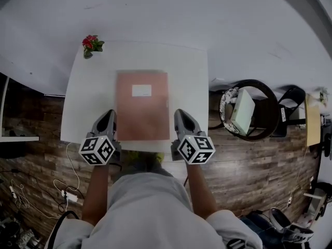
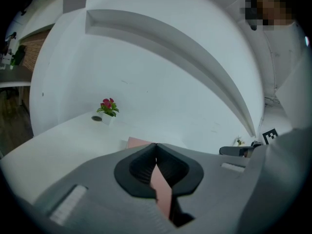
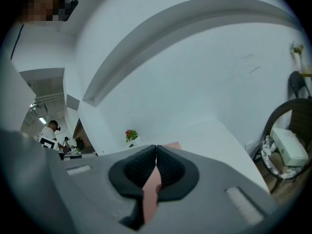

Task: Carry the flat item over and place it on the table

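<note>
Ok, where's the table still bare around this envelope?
The white table is bare in strips left and right of the envelope and in a band between its far edge and the wall. Only the far left corner is taken, by a small potted flower. The left tool and right tool crowd the near edge.

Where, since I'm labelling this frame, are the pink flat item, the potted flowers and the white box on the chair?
pink flat item (image 1: 142,115), head view, its middle, below the white label.
potted flowers (image 1: 91,43), head view, the red blooms.
white box (image 1: 241,110), head view, its top face.
</note>
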A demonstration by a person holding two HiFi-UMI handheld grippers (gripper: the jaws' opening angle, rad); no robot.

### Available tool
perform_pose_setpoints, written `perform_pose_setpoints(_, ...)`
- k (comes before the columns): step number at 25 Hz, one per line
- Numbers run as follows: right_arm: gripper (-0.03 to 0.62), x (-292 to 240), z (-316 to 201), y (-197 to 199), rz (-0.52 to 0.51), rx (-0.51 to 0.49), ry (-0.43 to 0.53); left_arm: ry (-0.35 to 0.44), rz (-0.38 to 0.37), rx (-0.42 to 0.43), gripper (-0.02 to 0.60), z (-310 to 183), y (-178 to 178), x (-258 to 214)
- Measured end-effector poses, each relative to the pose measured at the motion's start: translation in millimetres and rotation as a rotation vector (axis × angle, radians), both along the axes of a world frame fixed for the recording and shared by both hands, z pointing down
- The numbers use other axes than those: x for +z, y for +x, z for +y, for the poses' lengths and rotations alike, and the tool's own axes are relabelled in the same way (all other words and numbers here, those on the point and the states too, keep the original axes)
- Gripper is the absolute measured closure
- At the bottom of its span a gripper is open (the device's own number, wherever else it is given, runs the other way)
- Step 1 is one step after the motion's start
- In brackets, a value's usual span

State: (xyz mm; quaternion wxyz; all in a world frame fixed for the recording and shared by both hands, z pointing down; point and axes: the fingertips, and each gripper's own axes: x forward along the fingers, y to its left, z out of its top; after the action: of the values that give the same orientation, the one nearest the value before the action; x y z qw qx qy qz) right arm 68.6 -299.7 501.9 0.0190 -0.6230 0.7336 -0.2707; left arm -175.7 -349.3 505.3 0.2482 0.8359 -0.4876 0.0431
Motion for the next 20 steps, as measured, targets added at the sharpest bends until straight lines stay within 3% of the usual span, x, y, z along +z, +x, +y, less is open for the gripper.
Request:
perform_pose_setpoints(7, 0.591, -26.2, 16.2, 15.3, 0.012, 0.010, 0.051, 0.094, -0.052, 0.007, 0.574, 13.8, 0.3, -34.4)
perform_pose_setpoints(20, 0.591, -68.5, 42.4, 51.8, 0.089, 0.012, 0.153, 0.255, -0.045, -0.007, 0.574, 28.3, 4.6, -97.2)
